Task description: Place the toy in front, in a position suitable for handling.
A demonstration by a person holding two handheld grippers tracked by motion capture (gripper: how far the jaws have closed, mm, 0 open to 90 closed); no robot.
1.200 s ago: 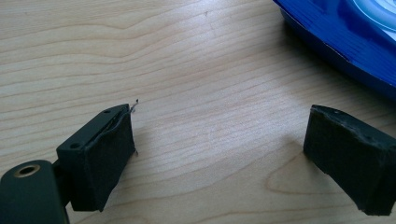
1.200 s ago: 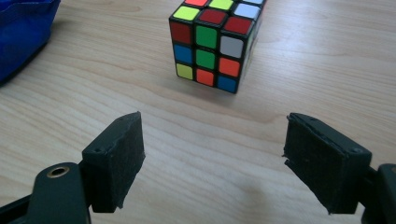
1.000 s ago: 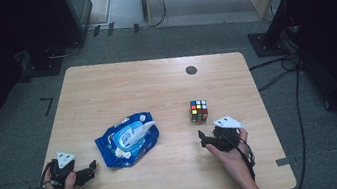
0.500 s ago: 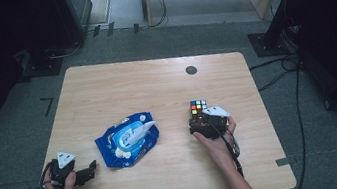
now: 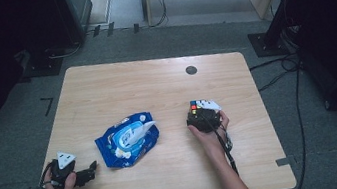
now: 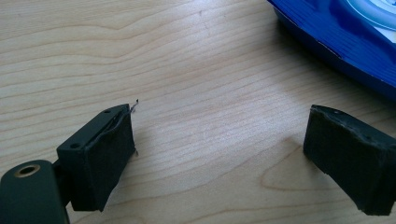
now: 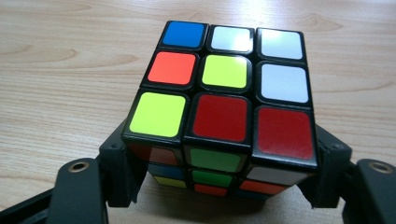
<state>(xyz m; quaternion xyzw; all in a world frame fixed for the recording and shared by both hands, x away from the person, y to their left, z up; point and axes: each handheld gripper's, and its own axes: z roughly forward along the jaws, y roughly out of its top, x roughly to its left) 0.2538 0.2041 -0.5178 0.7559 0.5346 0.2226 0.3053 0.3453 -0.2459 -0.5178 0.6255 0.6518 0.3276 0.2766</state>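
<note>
The left gripper (image 5: pixel 88 169) is held at the near left corner of the table (image 5: pixel 120 89), where it was a second ago, its jaws spread wide over bare wood with nothing between them. In the left gripper view the edge of the blue packet (image 6: pixel 348 44) is seen just beyond the far jaw, apart from it.

Farther right, in the middle of the table, the blue wet-wipe packet (image 5: pixel 128 141) is found lying flat and unmoved. Its flap seems to be lifted, and a white wipe (image 5: pixel 142 128) is seen sticking out of the opening; how many remain inside cannot be told.

At the right, the change is found. The right gripper (image 5: pixel 200 115) was well short of the puzzle cube (image 5: pixel 196 106) a second ago; it has since been carried forward to it, and its jaws have just been closing with the cube between them. In the right gripper view the cube (image 7: pixel 224 100) is flanked on both lower sides by the black jaws, which appear to be pressed against it, while it rests on the table. From this it is judged that the reach is over and the grasp is made or nearly so, with a lift of the cube the likely step to follow.
</note>
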